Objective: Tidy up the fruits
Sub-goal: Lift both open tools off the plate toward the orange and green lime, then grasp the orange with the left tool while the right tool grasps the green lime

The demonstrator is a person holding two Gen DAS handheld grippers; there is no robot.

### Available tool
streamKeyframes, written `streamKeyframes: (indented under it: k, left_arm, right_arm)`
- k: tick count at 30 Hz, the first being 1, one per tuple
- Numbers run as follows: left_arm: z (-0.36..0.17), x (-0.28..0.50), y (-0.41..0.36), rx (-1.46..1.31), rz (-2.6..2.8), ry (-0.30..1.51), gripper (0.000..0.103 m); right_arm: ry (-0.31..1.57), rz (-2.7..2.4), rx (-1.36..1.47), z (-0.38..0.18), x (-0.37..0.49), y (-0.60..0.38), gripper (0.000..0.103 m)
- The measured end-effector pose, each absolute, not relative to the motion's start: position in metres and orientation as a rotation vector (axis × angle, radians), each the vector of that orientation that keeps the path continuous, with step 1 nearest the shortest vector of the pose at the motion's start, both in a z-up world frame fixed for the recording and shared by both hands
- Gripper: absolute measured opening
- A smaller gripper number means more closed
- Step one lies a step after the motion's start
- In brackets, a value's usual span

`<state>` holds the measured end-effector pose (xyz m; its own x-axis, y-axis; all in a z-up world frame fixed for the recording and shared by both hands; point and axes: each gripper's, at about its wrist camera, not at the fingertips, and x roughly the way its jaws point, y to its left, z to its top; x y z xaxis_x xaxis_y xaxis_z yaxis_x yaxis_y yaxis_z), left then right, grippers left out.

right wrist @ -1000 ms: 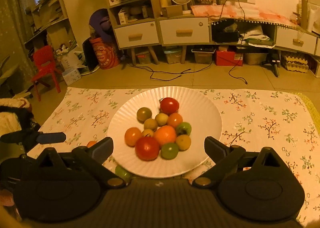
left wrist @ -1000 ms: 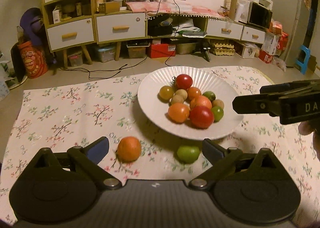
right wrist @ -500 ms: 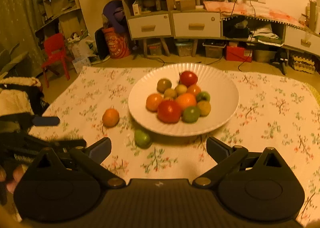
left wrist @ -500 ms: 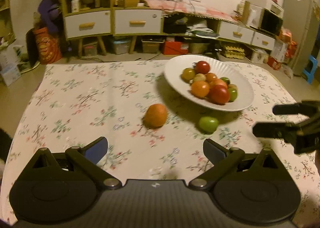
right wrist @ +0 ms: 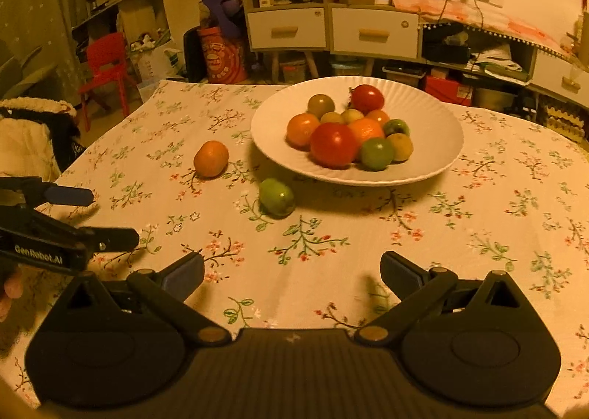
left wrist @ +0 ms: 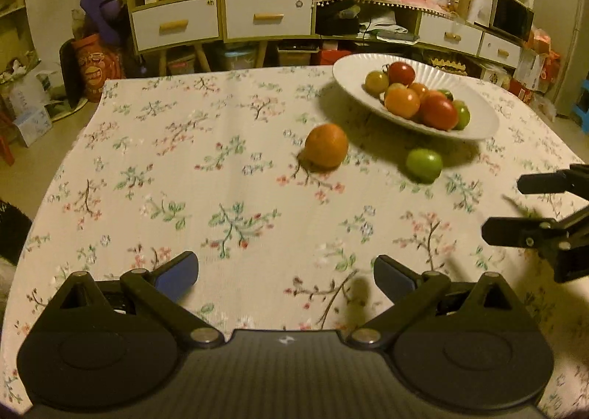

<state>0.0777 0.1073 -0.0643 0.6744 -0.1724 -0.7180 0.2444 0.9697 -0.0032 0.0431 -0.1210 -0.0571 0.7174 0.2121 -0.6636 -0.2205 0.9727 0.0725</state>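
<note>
Both grippers hang spread and empty over the floral tablecloth (left wrist: 228,161). Ahead of the left gripper (left wrist: 285,273) and right gripper (right wrist: 292,273), 2 loose fruits lie beside the plate (right wrist: 434,124): orange (left wrist: 326,145), green fruit (right wrist: 276,197).

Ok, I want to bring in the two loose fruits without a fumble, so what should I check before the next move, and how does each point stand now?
1. Left gripper open and empty: ok.
2. Right gripper open and empty: ok.
3. Orange fruit lies alone on the tablecloth, apart from the plate: ok.
4. Green fruit reachable: ok, though it lies close to the plate's rim, so approach from the near side.
5. Room on the plate: ok, bare rim shows around the pile.
6. Grippers apart from each other: ok, side by side, not touching.
7. Whether the pile would roll when more is added: cannot tell.
</note>
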Motion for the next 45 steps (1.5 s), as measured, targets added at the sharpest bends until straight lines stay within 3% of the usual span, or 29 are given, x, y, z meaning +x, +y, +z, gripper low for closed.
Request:
streamKeyframes:
  k: [8,21,31,45]
  left_arm:
    - [-0.076,0.08,0.106,0.136,-0.281,0.741,0.099]
    - [-0.077,0.119,0.087,0.121,-0.314,0.689,0.094]
    - [-0.075,0.132,0.079,0.104,-0.314,0.661,0.076]
    - [-0.073,0.144,0.068,0.081,-0.316,0.629,0.049]
  right_arm:
    - [0.72,0.235,-0.05,-0.072,0.053,-0.114,0.096]
    - [0.666,0.249,-0.105,-0.073,0.071,-0.103,0.073]
    - [0.656,0.244,-0.104,-0.07,0.078,-0.103,0.057]
    - [0.645,0.263,-0.111,-0.068,0.083,-0.097,0.044]
